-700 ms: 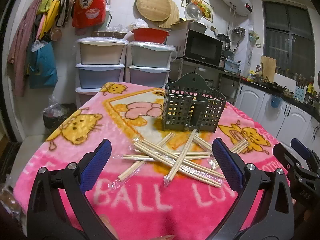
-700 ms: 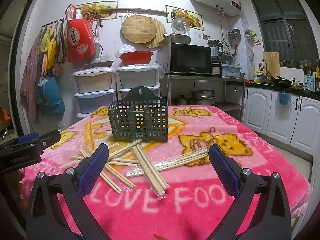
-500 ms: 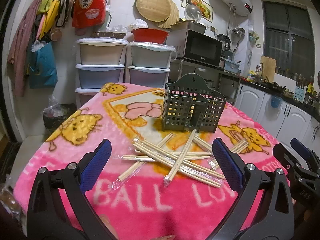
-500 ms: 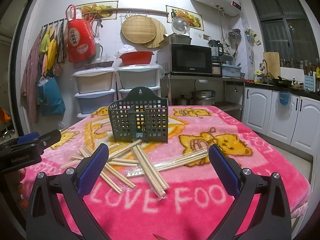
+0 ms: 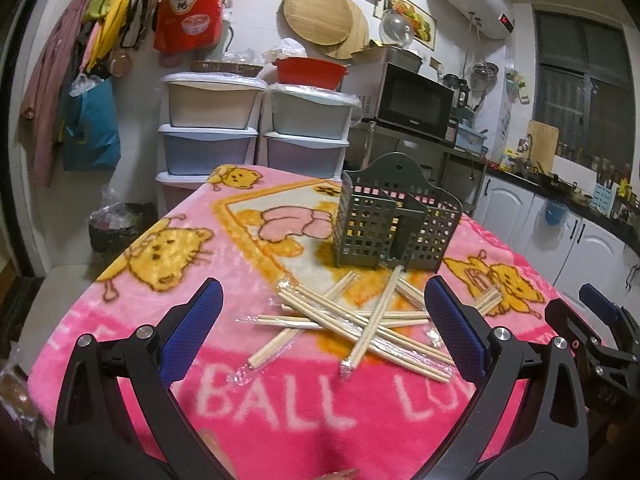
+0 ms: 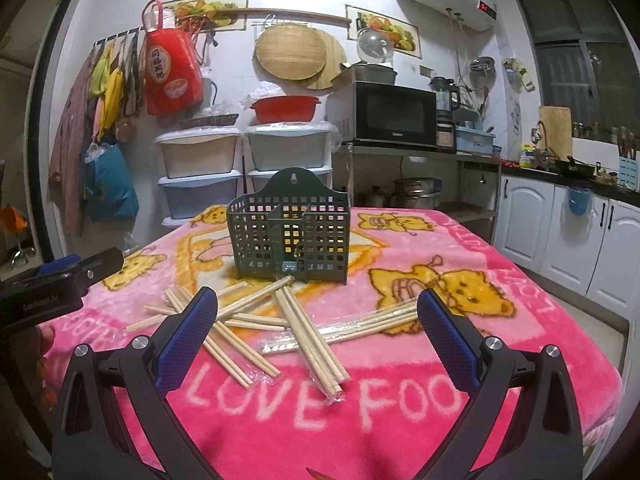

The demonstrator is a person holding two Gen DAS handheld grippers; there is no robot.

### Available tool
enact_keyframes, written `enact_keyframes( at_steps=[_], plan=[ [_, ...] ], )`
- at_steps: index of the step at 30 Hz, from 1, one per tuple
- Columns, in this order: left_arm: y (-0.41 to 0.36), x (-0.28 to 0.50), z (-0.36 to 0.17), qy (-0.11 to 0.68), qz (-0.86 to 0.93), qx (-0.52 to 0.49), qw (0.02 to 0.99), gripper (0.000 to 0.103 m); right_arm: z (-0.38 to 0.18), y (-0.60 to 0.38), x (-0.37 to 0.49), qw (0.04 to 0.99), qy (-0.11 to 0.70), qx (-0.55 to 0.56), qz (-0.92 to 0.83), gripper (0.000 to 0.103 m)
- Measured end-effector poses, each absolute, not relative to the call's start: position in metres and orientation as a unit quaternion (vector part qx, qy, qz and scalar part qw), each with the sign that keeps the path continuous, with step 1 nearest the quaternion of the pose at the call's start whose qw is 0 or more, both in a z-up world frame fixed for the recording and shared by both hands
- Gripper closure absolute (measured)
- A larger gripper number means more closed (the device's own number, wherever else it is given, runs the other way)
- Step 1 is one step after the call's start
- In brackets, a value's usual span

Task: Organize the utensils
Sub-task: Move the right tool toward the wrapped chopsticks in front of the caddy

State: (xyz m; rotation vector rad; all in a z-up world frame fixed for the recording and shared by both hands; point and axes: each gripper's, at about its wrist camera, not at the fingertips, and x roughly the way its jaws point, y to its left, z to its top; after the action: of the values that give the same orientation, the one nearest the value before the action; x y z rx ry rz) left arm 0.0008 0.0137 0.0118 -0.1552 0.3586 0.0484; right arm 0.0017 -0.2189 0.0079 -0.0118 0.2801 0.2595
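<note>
Nothing looks sorted yet: the chopsticks [image 5: 352, 324], wrapped in clear plastic, lie crisscrossed on the pink blanket [image 5: 280, 404] just in front of the green holder [image 5: 394, 226], whose compartments appear empty. The left gripper [image 5: 324, 332] and right gripper [image 6: 318, 334] both hover short of the pile, jaws spread wide and holding nothing. Every pair remains to be picked up and stood in the holder.
</note>
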Motion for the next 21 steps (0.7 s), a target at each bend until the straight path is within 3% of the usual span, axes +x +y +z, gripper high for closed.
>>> enact_keyframes(
  at_steps=[12,21],
  plan=[
    [0.04,0.007,0.015,0.131,0.052,-0.068,0.988,0.01,0.017,-0.196,0.037,0.969,0.179,-0.002,0.169,0.006],
    [0.077,0.024,0.023,0.156,0.052,-0.106,0.981,0.01,0.02,-0.176,0.08,0.952,0.236,0.0,0.193,0.006]
  ],
)
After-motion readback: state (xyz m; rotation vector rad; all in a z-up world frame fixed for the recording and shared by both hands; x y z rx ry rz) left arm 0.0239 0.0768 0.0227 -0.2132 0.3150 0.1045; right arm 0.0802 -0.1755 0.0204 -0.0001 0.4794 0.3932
